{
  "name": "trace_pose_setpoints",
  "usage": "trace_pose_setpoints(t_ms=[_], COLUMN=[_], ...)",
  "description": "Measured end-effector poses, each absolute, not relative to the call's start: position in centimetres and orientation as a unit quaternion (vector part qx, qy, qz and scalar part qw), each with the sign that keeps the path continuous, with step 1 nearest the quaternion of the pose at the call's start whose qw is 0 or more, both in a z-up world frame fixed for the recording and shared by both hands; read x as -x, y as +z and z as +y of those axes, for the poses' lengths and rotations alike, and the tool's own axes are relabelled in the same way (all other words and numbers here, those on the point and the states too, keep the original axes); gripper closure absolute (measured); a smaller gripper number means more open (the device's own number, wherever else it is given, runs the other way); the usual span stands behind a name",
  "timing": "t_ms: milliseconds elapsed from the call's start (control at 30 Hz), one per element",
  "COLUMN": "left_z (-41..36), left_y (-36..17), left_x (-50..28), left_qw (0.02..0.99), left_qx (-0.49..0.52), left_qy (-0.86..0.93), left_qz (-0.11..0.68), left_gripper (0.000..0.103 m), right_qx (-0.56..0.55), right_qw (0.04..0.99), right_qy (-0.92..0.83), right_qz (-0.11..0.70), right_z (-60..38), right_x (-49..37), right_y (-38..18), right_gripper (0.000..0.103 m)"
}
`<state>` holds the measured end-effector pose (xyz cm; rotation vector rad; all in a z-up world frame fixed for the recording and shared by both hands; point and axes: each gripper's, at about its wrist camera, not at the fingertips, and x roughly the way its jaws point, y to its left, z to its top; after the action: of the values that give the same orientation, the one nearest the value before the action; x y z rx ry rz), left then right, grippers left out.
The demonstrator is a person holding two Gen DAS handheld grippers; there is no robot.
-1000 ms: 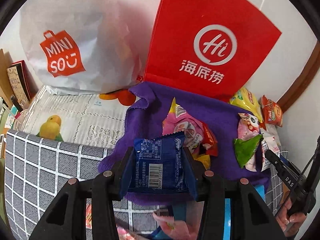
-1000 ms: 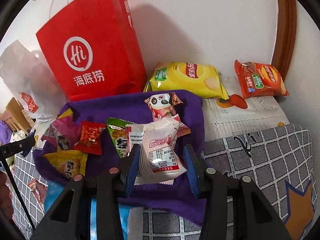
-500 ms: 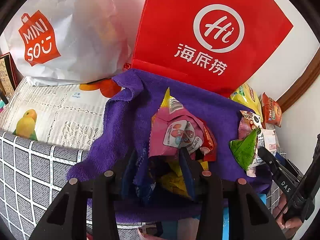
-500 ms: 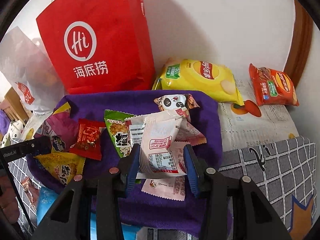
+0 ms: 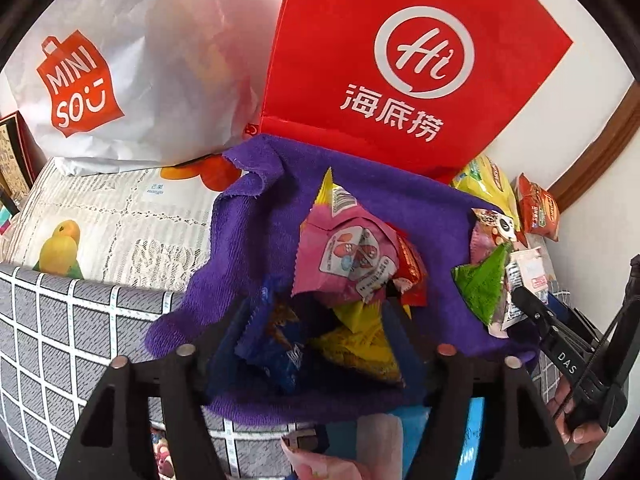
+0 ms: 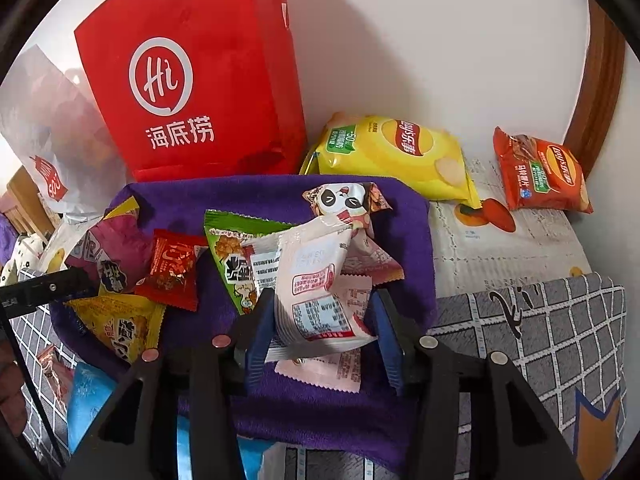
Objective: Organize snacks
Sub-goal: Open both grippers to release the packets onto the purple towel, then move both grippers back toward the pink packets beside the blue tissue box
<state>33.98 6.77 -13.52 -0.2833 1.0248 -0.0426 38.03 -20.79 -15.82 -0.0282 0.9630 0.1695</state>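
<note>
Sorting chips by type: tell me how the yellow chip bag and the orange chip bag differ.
The yellow chip bag is clearly larger than the orange chip bag. The yellow one lies next to the red bag; the orange one lies near the brown trim. Both lie by the wall, off the purple towel, bearing the same logo.

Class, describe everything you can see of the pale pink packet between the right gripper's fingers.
The pale pink packet is a glossy, crinkled plastic pouch with crimped ends, printed with red-framed labels and a small table of text. It stands tilted between the right gripper's blue-padded fingers, whose jaws have just been opening. It rests on a flat pink sachet on the purple towel and leans on a green packet.
</note>
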Motion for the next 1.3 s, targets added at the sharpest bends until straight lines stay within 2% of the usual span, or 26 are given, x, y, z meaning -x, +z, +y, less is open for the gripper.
trace_pose_setpoints(t_ms=[100, 167, 200, 533, 600, 767, 967, 1300], left_z=[6.9, 7.2, 7.4, 9.1, 9.8, 12.2, 14.8, 18.3], left_y=[-12.4, -11.6, -11.1, -7.7, -7.3, -7.4, -9.1, -11.6], left_x=[-33.0, -32.3, -32.0, -27.5, -26.5, -23.6, -20.7, -18.8], left_qw=[0.869, 0.875, 0.877, 0.892, 0.893, 0.892, 0.883, 0.874], left_qx=[0.125, 0.124, 0.125, 0.127, 0.13, 0.134, 0.135, 0.153], left_qy=[-0.015, -0.012, -0.012, 0.0, 0.011, 0.037, 0.06, 0.068], left_qz=[0.478, 0.468, 0.463, 0.434, 0.431, 0.43, 0.446, 0.456], left_gripper=[0.023, 0.022, 0.022, 0.021, 0.021, 0.021, 0.021, 0.021], right_qx=[0.012, 0.014, 0.015, -0.012, -0.005, 0.013, 0.042, 0.093], right_qw=[0.883, 0.889, 0.893, 0.908, 0.907, 0.904, 0.887, 0.864], right_qy=[0.084, 0.082, 0.079, 0.092, 0.105, 0.148, 0.198, 0.24], right_qz=[0.461, 0.45, 0.443, 0.408, 0.407, 0.401, 0.414, 0.432], right_z=[-20.9, -20.9, -20.9, -20.3, -19.1, -15.4, -10.1, -3.6], right_x=[-37.5, -36.8, -36.5, -32.3, -31.1, -28.2, -25.6, -24.8], right_y=[-15.2, -14.3, -13.8, -9.6, -8.9, -8.5, -9.7, -11.9], right_gripper=[0.051, 0.036, 0.033, 0.032, 0.033, 0.051, 0.065, 0.065])
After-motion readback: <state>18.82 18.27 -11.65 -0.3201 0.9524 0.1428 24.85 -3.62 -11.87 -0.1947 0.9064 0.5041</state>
